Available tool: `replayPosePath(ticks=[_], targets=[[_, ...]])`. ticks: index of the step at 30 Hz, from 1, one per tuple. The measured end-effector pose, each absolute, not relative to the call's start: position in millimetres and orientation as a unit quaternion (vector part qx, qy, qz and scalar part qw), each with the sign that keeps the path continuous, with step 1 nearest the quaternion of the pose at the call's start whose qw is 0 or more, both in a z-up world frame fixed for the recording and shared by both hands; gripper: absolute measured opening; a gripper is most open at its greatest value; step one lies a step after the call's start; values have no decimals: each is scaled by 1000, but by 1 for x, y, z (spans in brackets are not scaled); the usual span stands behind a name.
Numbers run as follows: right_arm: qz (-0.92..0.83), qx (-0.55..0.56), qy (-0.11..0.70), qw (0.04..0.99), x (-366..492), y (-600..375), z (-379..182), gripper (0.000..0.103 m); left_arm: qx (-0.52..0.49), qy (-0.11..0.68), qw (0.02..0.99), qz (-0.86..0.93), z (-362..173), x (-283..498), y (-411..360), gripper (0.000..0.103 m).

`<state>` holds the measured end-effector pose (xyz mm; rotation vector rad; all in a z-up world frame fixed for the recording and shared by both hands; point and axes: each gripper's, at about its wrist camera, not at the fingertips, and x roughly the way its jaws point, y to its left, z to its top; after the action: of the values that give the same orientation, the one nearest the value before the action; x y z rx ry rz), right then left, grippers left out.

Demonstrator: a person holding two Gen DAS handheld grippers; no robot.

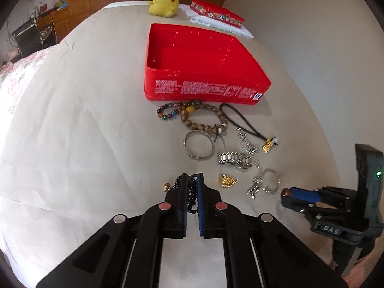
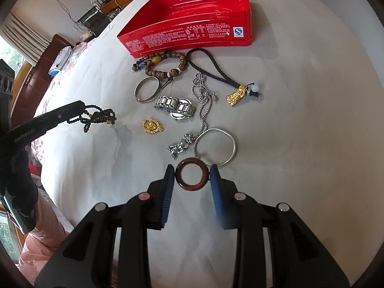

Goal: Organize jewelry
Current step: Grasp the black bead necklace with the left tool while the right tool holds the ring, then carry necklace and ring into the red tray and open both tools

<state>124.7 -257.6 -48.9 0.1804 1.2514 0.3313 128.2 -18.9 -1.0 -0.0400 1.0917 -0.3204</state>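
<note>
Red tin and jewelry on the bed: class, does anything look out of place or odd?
The red tin is empty; every piece lies loose on the sheet beside it. The silver chain sprawls tangled, and the black bead string dangles bunched from the left claw.

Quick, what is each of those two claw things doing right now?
Left gripper: fingers closed on the black bead string.
Right gripper: fingers closed on the brown ring.

Two black hand-held grippers, left gripper (image 1: 193,180) and right gripper (image 2: 193,171), each with blue ribbed finger pads (image 2: 168,192), round silver and pink studs, a green indicator light and "DAS" lettering; the person wears a pink sleeve (image 2: 40,247).
</note>
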Motion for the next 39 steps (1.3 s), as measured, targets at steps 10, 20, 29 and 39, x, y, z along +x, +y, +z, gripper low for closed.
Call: replayPosePath(ticks=[10, 20, 29, 39], targets=[[158, 80, 594, 785, 127, -249, -60, 29, 39, 561, 815, -138, -51, 144, -33, 34], [160, 80, 596, 783, 128, -248, -62, 29, 56, 568, 811, -129, -68, 158, -47, 27], [161, 93, 587, 788, 131, -255, -56, 29, 20, 549, 824, -140, -56, 150, -39, 15], [178, 117, 526, 823, 171, -262, -3, 29, -13, 474, 866, -155, 21, 159, -29, 15]])
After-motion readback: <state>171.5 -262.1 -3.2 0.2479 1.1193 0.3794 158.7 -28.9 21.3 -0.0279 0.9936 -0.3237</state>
